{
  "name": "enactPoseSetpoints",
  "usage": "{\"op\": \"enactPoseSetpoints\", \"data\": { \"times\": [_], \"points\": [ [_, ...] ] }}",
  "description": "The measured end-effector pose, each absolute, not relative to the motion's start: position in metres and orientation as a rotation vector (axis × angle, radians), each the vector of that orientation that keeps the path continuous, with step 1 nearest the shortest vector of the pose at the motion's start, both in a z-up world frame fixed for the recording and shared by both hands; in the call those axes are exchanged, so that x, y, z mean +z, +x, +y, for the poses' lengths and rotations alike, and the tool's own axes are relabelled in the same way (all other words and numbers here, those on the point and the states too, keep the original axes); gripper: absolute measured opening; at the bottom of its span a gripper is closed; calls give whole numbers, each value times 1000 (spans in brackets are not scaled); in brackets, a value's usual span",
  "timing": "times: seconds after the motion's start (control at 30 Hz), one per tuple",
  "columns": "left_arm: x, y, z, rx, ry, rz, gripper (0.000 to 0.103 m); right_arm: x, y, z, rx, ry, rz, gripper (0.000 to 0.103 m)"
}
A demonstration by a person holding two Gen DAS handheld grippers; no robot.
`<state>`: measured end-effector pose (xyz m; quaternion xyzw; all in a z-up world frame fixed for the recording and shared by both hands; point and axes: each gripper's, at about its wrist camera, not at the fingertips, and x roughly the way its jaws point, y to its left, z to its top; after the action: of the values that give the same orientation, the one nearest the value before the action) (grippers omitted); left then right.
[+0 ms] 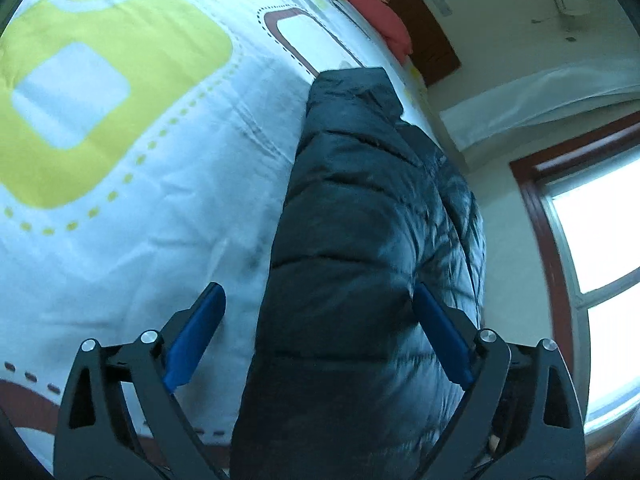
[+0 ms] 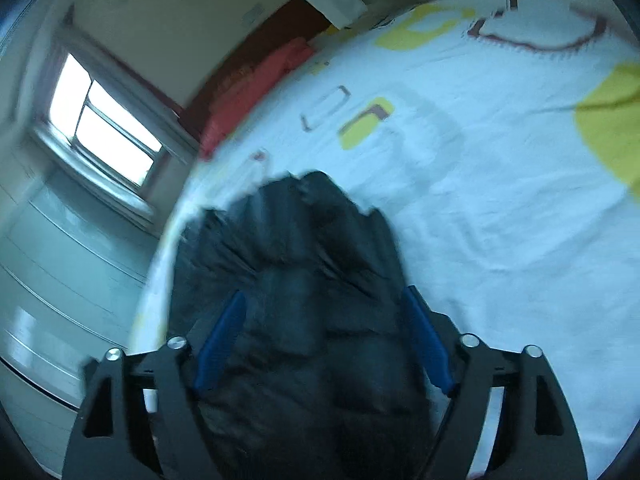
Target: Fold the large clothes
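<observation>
A black quilted puffer jacket (image 1: 360,240) lies folded into a long narrow bundle on the bed, near its edge. My left gripper (image 1: 318,300) is open, its blue fingers (image 1: 196,336) spread wide over the near end of the jacket, one above the sheet and one over the jacket. In the right wrist view the same jacket (image 2: 304,280) fills the lower middle, blurred. My right gripper (image 2: 322,300) is open, its blue fingers (image 2: 424,340) straddling the jacket's bulk. Neither gripper holds anything.
The bed cover (image 1: 160,200) is white with yellow and brown rounded shapes; it also shows in the right wrist view (image 2: 500,180). A red pillow (image 1: 372,4) and dark headboard lie at the far end. A window (image 1: 600,260) and pale wall flank the bed edge.
</observation>
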<state>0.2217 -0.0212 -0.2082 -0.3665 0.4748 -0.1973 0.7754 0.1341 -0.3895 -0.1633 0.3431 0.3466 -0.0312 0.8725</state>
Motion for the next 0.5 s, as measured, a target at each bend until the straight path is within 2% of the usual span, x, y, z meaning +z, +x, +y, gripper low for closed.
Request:
{"op": "enactPoseSetpoints", "data": {
  "times": [0.07, 0.2, 0.37, 0.43, 0.47, 0.5],
  "points": [
    [-216, 219, -21, -451, -816, 1043, 97, -174, 133, -391, -35, 705, 764, 82],
    [-215, 224, -30, -510, -793, 1063, 101, -203, 133, -405, 88, 905, 767, 85],
    [-220, 229, -52, -604, -775, 1087, 101, -204, 137, -392, 162, 863, 777, 85],
    [-218, 229, -55, -607, -776, 1078, 97, -207, 137, -389, 163, 849, 779, 82],
    [-217, 229, -55, -609, -775, 1076, 93, -208, 137, -387, 169, 853, 779, 77],
    [-215, 228, -55, -613, -777, 1074, 88, -208, 136, -385, 180, 858, 782, 67]
  ]
}}
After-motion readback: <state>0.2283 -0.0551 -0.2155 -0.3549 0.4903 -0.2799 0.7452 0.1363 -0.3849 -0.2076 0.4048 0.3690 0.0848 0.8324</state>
